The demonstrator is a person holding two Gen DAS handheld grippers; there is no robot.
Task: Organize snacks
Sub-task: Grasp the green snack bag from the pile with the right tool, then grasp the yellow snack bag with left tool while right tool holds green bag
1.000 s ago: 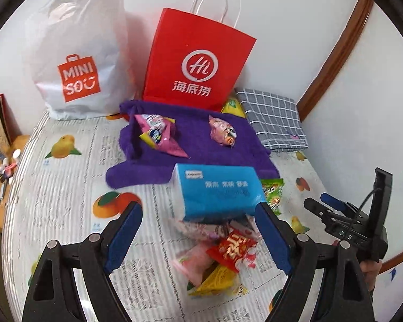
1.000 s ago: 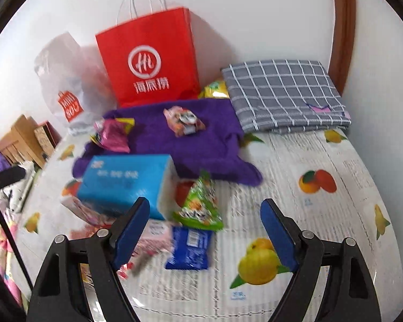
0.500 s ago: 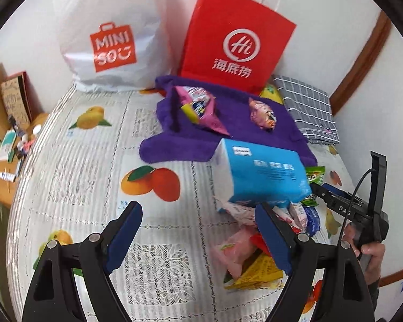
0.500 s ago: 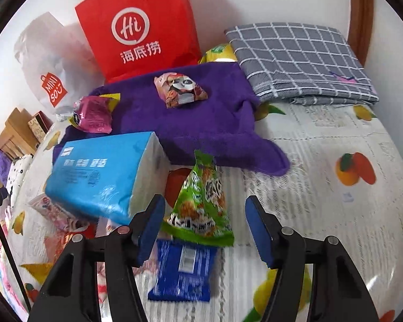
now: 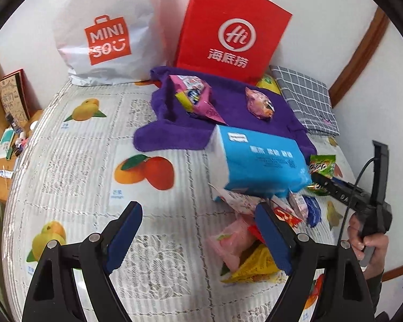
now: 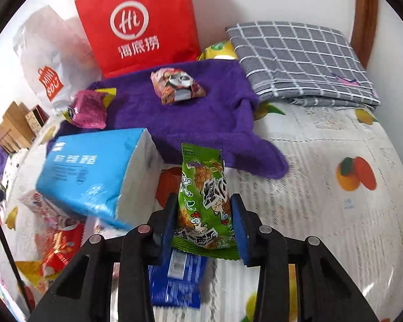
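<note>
My right gripper (image 6: 203, 198) is closing its jaws around a green snack packet (image 6: 204, 201), and both blue pads touch the packet's sides. The packet lies on the fruit-print tablecloth (image 6: 322, 214), partly over a blue packet (image 6: 174, 276). A blue tissue pack (image 6: 94, 171) rests on more snacks just to the left. My left gripper (image 5: 197, 208) hangs open over the cloth with nothing between its fingers. Pink (image 5: 233, 241), red and yellow (image 5: 255, 265) packets lie by its right finger. A purple towel (image 5: 174, 131) carries a pink packet (image 5: 196, 96) and a panda packet (image 6: 177, 86).
A red paper bag (image 5: 231, 26) and a white plastic bag (image 5: 104, 26) stand against the back wall. A folded grey checked cloth (image 6: 301, 59) lies at the back right. A wooden desk with small items (image 5: 5, 145) sits at the left. A hand (image 5: 368, 238) holds the right gripper.
The right gripper has come down over the green packet and its jaws have narrowed from wide apart until they touch it. The left gripper sank a little and stayed open.
</note>
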